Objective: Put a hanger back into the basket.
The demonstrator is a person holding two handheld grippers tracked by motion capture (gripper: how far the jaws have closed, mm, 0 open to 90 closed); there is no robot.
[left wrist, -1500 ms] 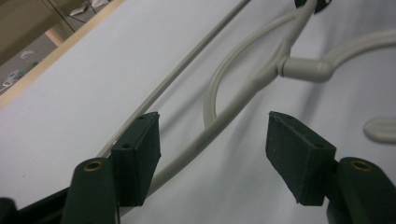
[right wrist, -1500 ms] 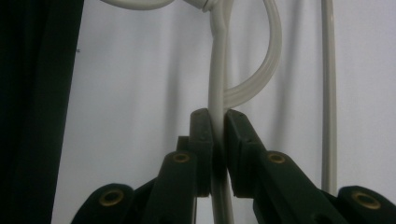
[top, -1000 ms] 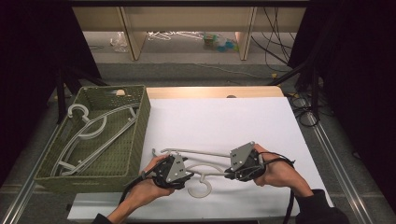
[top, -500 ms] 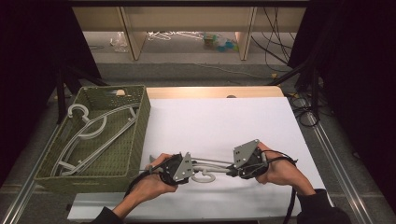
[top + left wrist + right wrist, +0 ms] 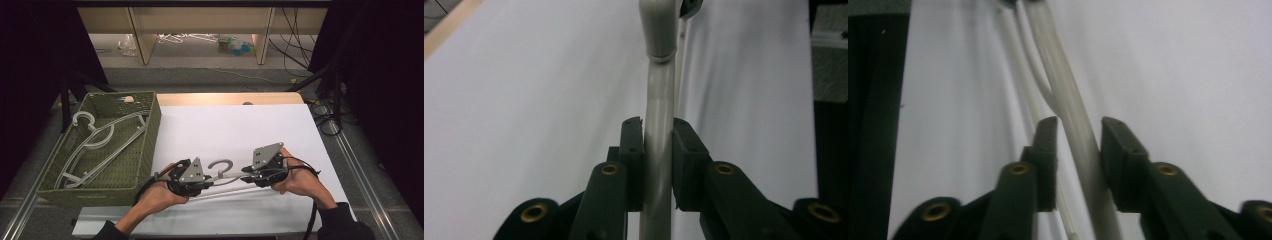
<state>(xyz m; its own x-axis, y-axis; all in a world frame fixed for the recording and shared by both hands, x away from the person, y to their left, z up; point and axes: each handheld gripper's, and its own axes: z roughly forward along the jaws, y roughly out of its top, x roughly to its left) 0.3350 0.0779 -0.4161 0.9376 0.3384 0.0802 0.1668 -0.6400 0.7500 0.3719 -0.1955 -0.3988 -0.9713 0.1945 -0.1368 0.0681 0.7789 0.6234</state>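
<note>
1. The grey hanger (image 5: 222, 175) is held between the two tongs at the near edge of the desk (image 5: 235, 125), over the white sheet, its hook turned up and away from the person.
2. The left tongs (image 5: 192, 180) are clamped on one arm of the hanger; in the left gripper view the pads (image 5: 634, 150) are seen pressed flat against the grey bar (image 5: 658, 125) on both sides.
3. The right tongs (image 5: 252, 176) have just been opening; in the right gripper view the pale bar (image 5: 1073, 125) is seen running between the pads (image 5: 1118, 145), with a gap at the left pad, so no squeeze is applied there.
4. A green woven basket (image 5: 145, 150) is seen at the left of the desk, just beside the left hand (image 5: 160, 192).
5. More grey hangers (image 5: 100, 142) are laid flat inside it.
</note>
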